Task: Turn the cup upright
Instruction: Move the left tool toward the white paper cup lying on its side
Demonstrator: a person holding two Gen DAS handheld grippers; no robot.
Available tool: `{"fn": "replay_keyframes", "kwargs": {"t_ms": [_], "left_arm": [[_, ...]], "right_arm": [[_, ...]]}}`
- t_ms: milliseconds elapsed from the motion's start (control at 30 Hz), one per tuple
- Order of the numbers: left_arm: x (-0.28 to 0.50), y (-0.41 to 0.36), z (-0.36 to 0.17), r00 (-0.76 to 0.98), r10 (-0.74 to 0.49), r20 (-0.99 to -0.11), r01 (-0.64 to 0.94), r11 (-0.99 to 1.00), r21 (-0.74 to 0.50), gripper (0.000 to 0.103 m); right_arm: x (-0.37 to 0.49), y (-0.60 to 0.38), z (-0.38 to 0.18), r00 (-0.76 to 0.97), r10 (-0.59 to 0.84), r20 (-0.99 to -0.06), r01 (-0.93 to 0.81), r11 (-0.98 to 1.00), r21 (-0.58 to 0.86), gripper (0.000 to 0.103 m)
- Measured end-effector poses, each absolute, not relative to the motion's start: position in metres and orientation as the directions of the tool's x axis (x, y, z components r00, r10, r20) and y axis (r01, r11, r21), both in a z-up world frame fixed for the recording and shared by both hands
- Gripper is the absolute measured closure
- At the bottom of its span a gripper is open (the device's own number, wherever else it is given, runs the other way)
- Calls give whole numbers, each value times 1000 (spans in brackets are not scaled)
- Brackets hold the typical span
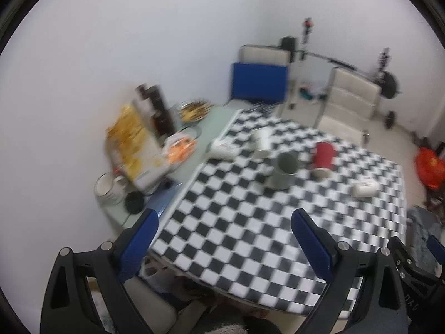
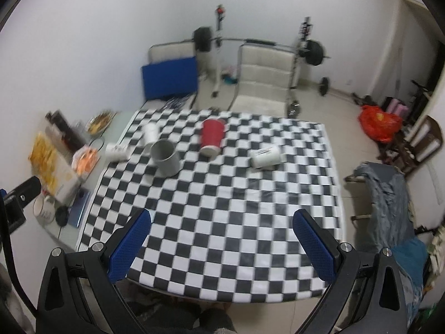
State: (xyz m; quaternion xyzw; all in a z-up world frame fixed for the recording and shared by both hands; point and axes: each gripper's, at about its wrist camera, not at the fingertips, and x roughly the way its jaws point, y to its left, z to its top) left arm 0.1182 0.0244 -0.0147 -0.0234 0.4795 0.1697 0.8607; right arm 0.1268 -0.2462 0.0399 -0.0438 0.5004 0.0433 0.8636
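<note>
Several cups are on the checkered tablecloth (image 2: 222, 200). A grey cup (image 2: 165, 157) (image 1: 283, 170) stands upright, mouth up. A red cup (image 2: 212, 137) (image 1: 322, 159) lies on its side, mouth toward me. A white cup (image 2: 264, 157) (image 1: 365, 188) lies on its side at the right. Two more white cups (image 2: 151, 133) (image 2: 118, 151) lie at the far left. My left gripper (image 1: 224, 222) and right gripper (image 2: 222, 222) are both open and empty, held above the near table edge, well short of the cups.
Food boxes (image 2: 52, 164), plates (image 2: 100, 122), a mug (image 2: 44, 208) and a phone (image 2: 79, 208) crowd the table's left strip. Chairs (image 2: 264, 83) and a barbell rack (image 2: 303, 47) stand behind the table. A clothes-covered rack (image 2: 386, 194) is at the right.
</note>
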Motion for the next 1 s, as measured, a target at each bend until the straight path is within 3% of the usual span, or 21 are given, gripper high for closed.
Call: {"fn": "replay_keyframes", "kwargs": {"t_ms": [333, 733, 1000], "left_arm": [[252, 85, -98, 285, 340, -896, -439, 877, 193, 5], [410, 154, -193, 150, 221, -964, -473, 872, 127, 5], [433, 202, -228, 67, 41, -997, -521, 853, 0, 5]], "right_arm": [[202, -138, -79, 345, 88, -934, -267, 964, -8, 0], [314, -5, -170, 234, -15, -972, -397, 911, -110, 0], [364, 46, -209, 194, -91, -977, -436, 884, -169, 0]]}}
